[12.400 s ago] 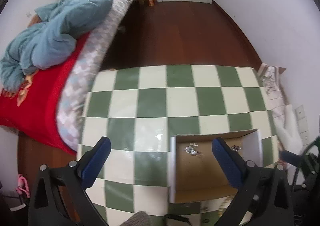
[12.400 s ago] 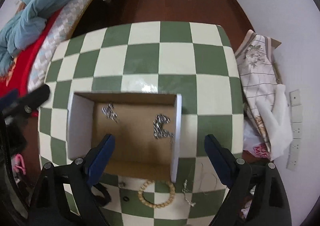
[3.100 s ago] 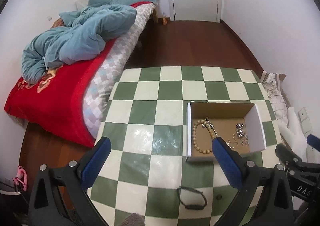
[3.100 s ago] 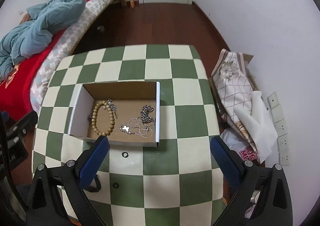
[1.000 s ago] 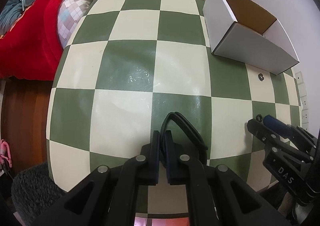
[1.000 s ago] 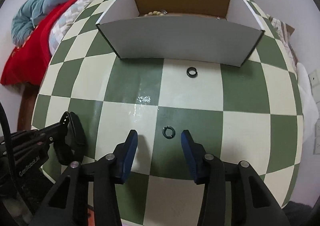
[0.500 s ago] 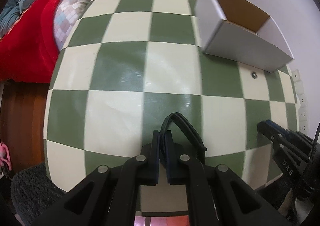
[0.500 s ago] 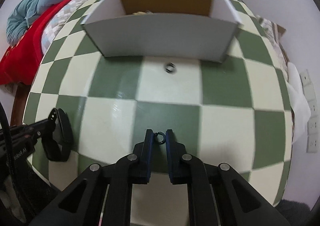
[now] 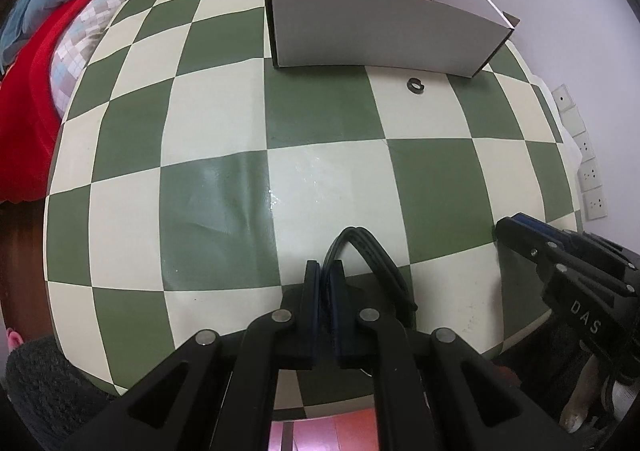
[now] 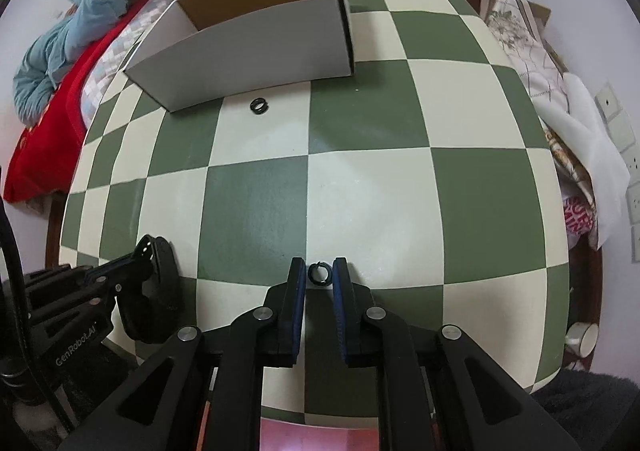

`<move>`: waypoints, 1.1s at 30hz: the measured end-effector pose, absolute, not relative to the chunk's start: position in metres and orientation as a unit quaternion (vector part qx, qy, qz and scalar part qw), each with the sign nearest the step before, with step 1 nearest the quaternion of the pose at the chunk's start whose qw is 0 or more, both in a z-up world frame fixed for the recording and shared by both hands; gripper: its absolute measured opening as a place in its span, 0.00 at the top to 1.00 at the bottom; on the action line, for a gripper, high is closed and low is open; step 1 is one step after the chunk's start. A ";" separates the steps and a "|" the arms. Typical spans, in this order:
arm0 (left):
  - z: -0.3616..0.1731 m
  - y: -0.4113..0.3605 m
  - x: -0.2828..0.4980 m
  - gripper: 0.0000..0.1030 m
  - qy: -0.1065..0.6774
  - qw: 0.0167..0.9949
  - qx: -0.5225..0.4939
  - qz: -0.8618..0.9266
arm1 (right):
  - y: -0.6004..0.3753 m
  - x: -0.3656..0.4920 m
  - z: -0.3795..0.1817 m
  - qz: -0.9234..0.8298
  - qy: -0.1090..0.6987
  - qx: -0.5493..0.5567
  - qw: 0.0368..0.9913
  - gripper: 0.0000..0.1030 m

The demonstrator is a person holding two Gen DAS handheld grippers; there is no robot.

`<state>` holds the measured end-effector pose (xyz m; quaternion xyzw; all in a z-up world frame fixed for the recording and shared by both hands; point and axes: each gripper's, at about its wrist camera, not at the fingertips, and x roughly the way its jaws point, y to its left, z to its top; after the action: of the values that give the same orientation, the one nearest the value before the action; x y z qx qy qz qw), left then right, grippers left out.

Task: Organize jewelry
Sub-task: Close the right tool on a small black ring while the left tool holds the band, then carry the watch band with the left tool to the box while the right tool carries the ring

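left wrist: left gripper [image 9: 325, 265] clamped on black bracelet [image 9: 370, 251], springy, light, pinched at its band, well short of box [image 9: 380, 35] | right wrist: right gripper [image 10: 319, 274] pinching tiny ring [image 10: 319, 274], hard, slippery, edge-held; its jaws lately re-opened slightly; second ring [image 10: 259, 105] just beside box

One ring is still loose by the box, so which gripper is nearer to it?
Hard to call; perhaps the left gripper, low in its view, straight below the loose ring. The right gripper, gripping another ring, sits low, right of it.

Both wrist views look steeply down, close over the checkered table [image 9: 320, 171], sharing the box [image 10: 256, 43].
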<state>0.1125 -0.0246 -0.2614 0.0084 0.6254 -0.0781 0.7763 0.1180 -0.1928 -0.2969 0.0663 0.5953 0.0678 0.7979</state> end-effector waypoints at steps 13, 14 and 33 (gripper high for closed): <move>-0.263 -0.013 0.105 0.98 0.627 0.776 -0.002 -0.072 | -0.162 0.112 -0.296 0.042 0.586 -0.023 0.809 0.87; -0.263 -0.012 0.105 0.98 0.627 0.776 -0.003 -0.071 | -0.162 0.113 -0.296 0.041 0.584 -0.025 0.810 0.87; -0.178 0.007 0.127 0.98 0.568 0.817 -0.033 -0.094 | -0.217 0.107 -0.210 0.050 0.501 0.126 0.854 0.88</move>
<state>0.1271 0.0066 -0.1784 -0.0335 0.5679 -0.0944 0.8170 0.1074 -0.2173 -0.2102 0.1262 0.5015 0.0495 0.8545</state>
